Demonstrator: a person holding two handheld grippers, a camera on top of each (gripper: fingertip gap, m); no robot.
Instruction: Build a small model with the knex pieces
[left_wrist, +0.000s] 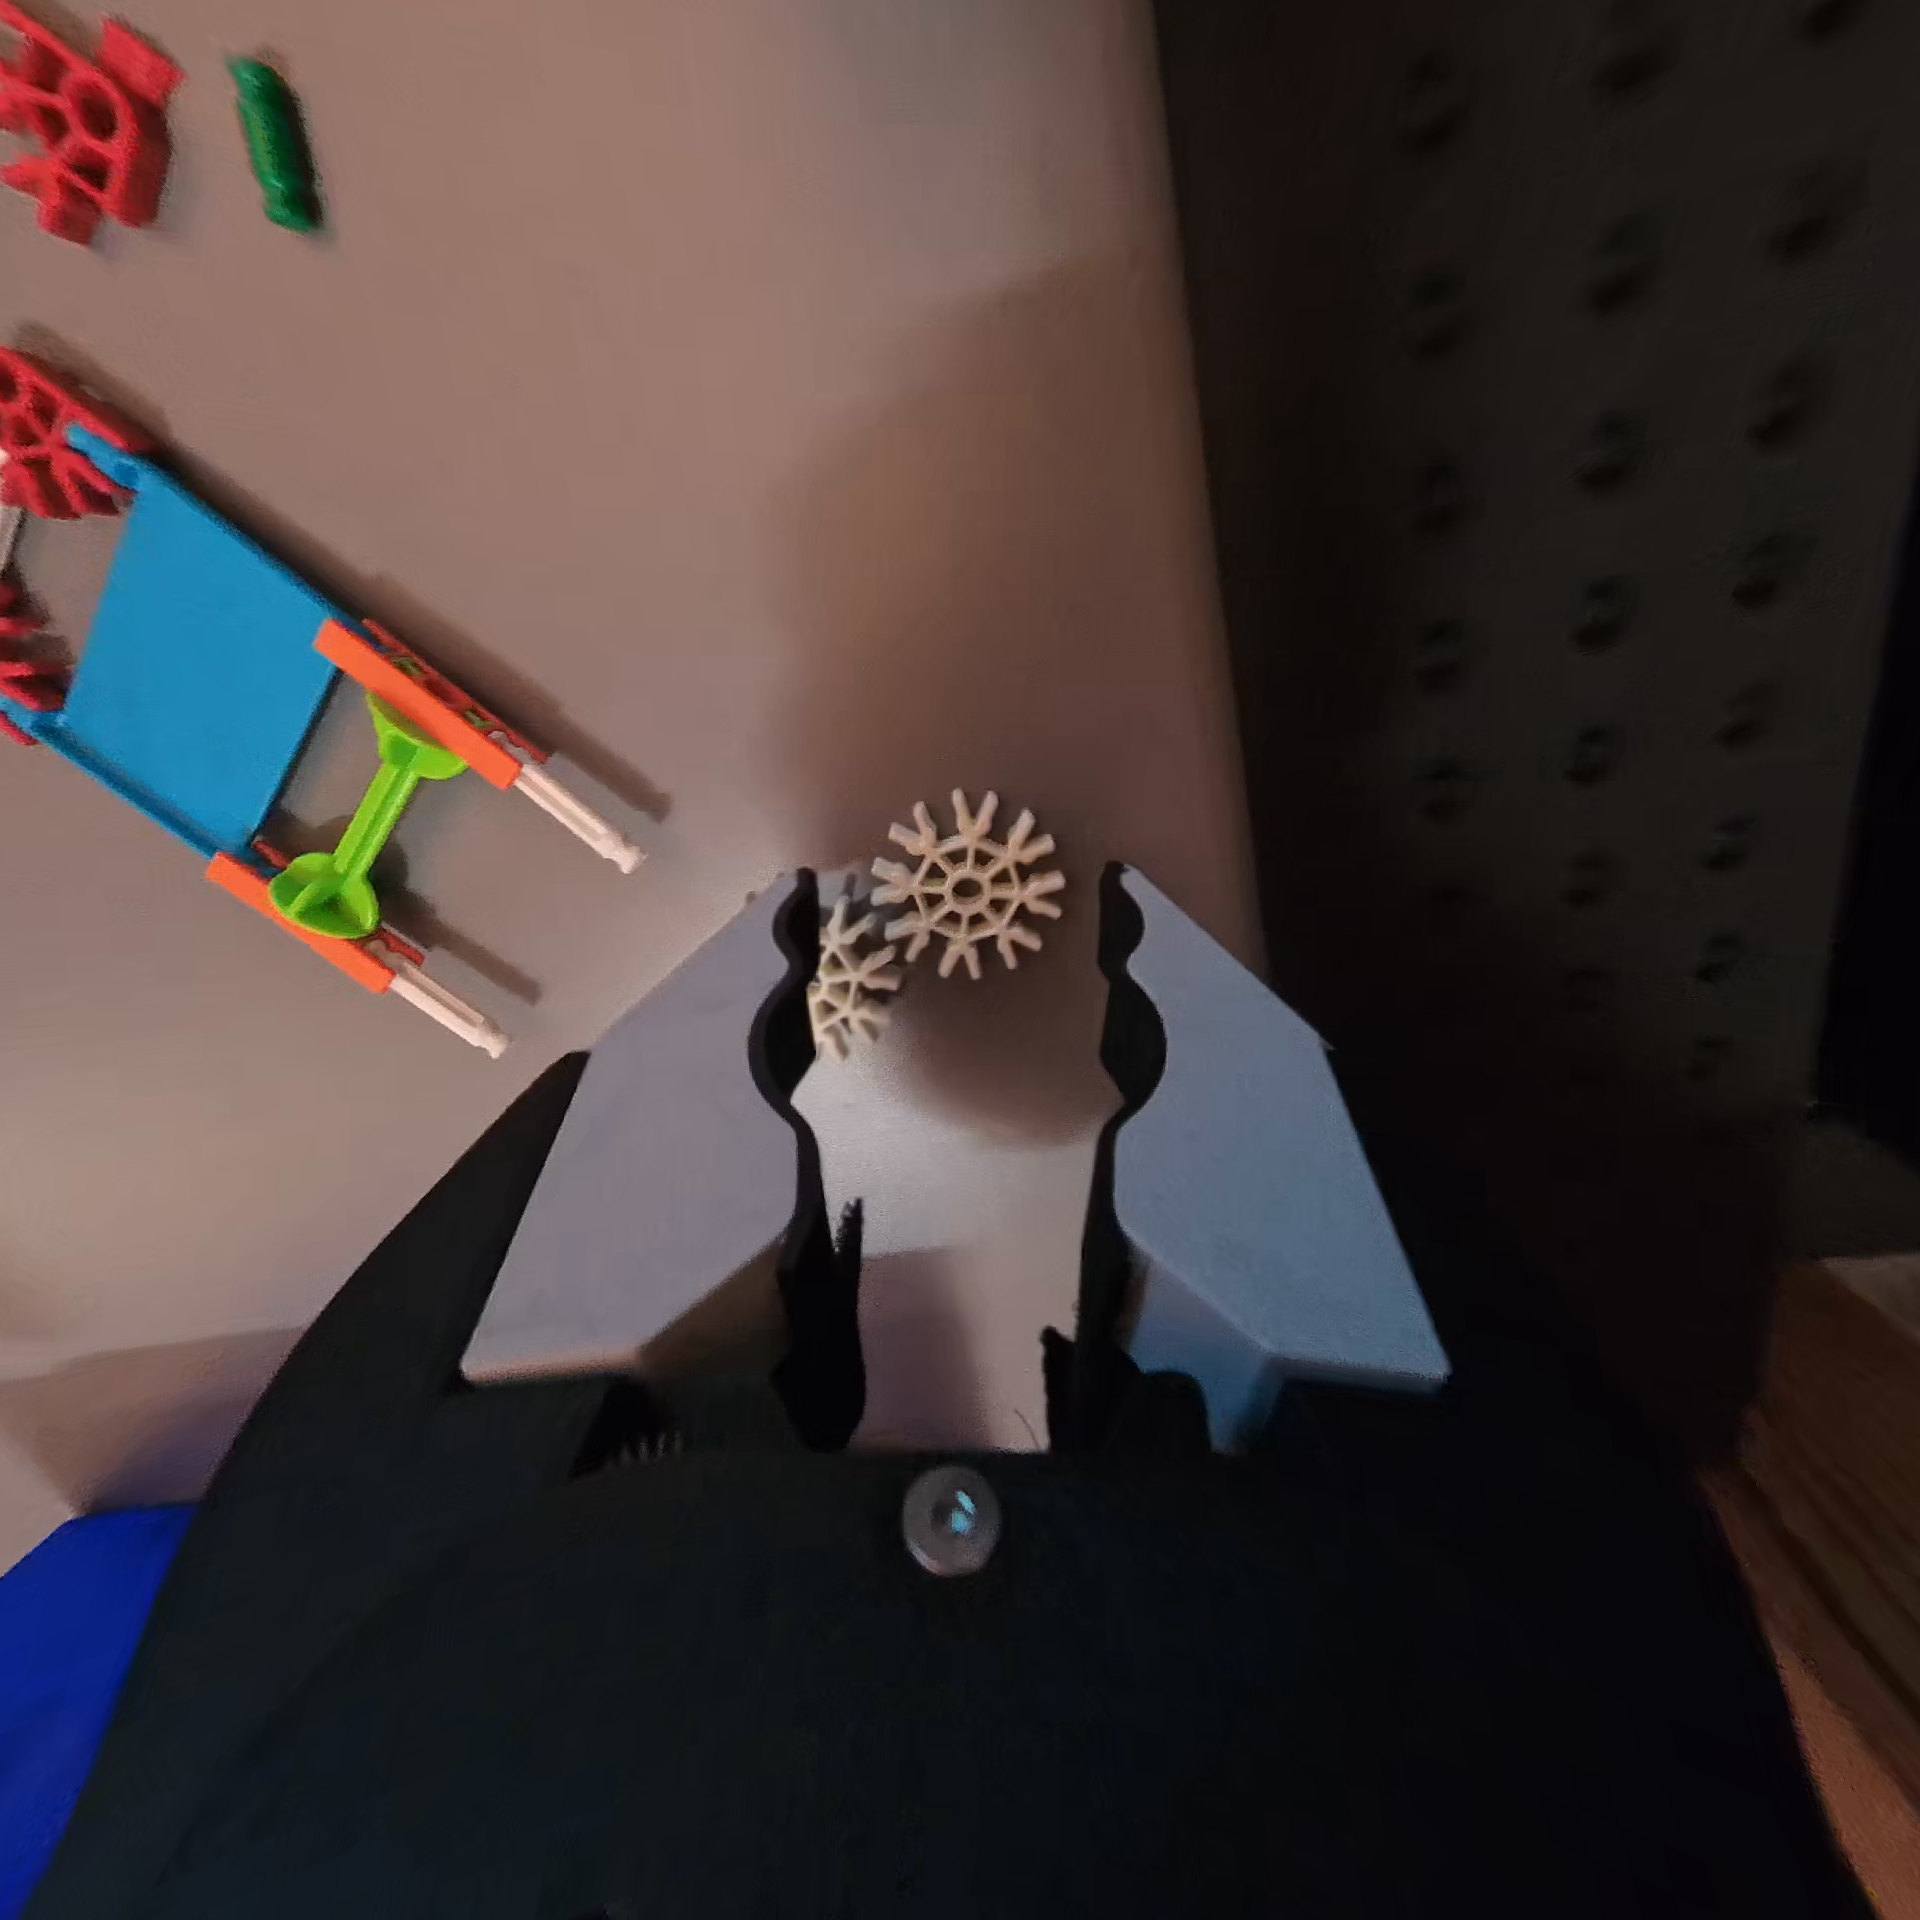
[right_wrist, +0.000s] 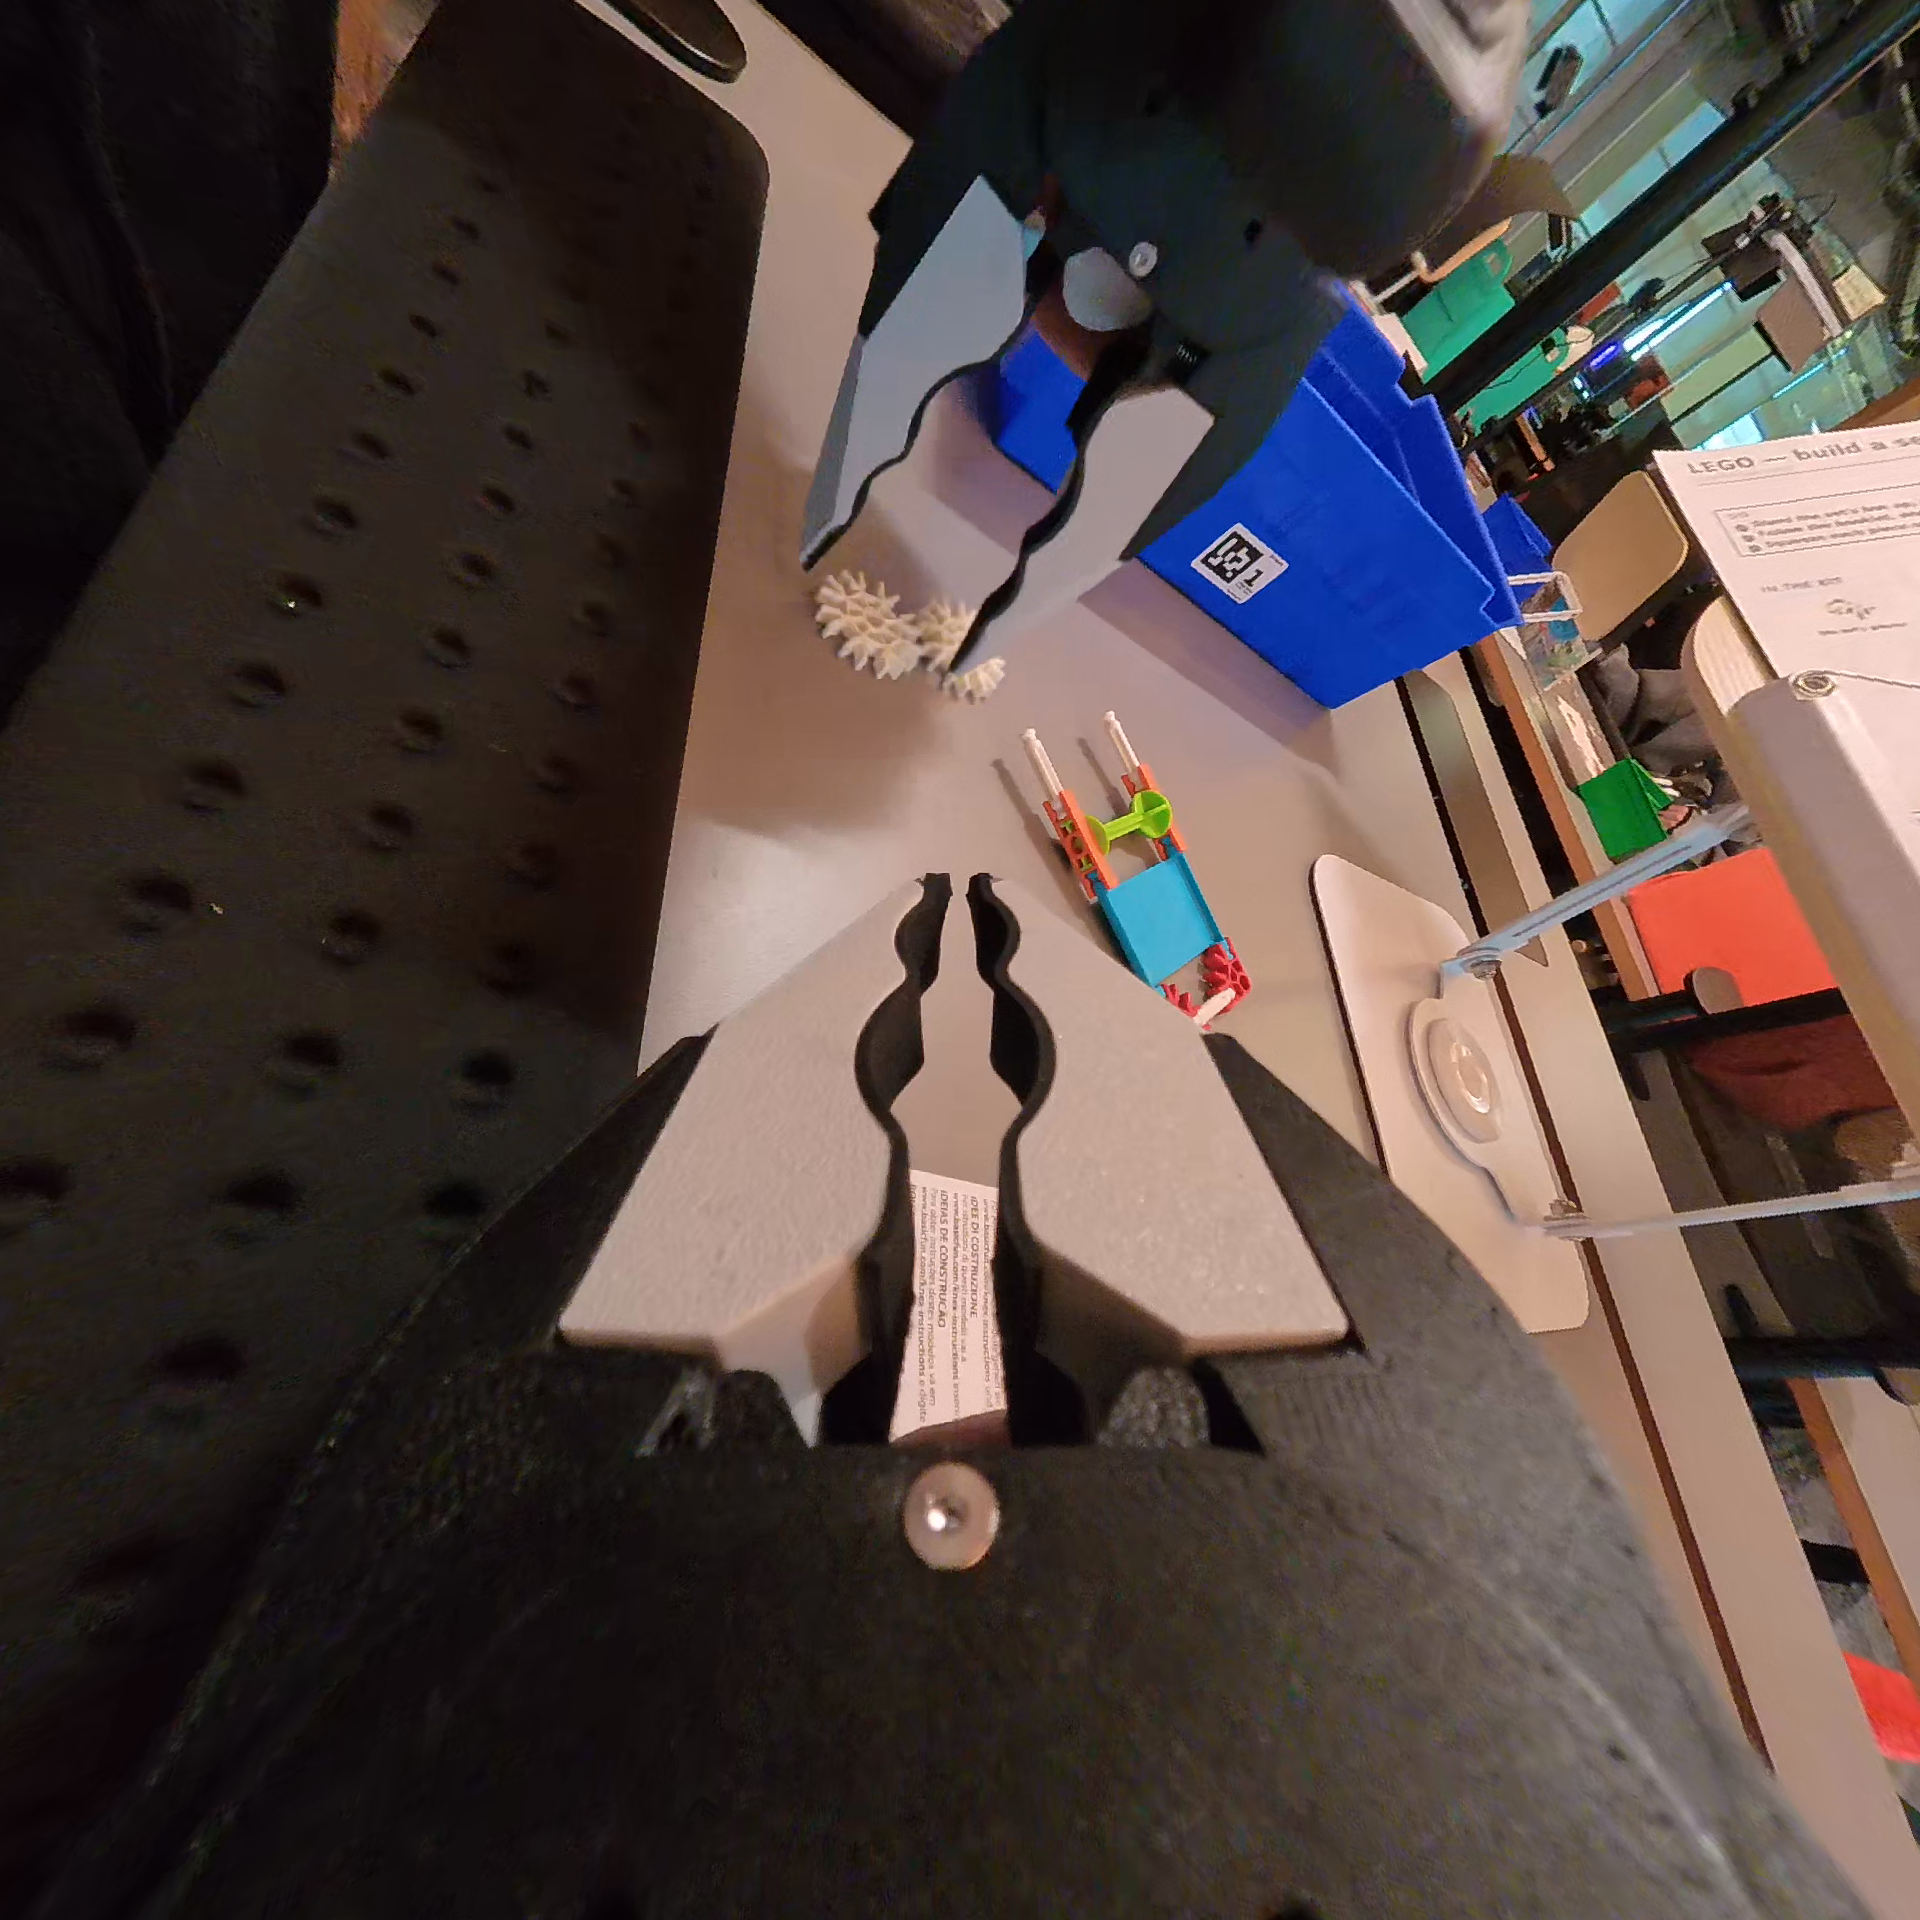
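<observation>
Now your left gripper, jaws spread, straddles the cream snowflake connector: light, stiff, spiky; take its rim. Beside it, your right gripper is nearly clenched, empty.

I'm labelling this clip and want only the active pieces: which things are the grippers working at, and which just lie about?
At the grippers:
left gripper, jaws open over the cream snowflake connectors
right gripper, nearly shut, empty

Lying about:
blue-panel assembly
red connectors
green piece
blue bin
printed sheet
</observation>
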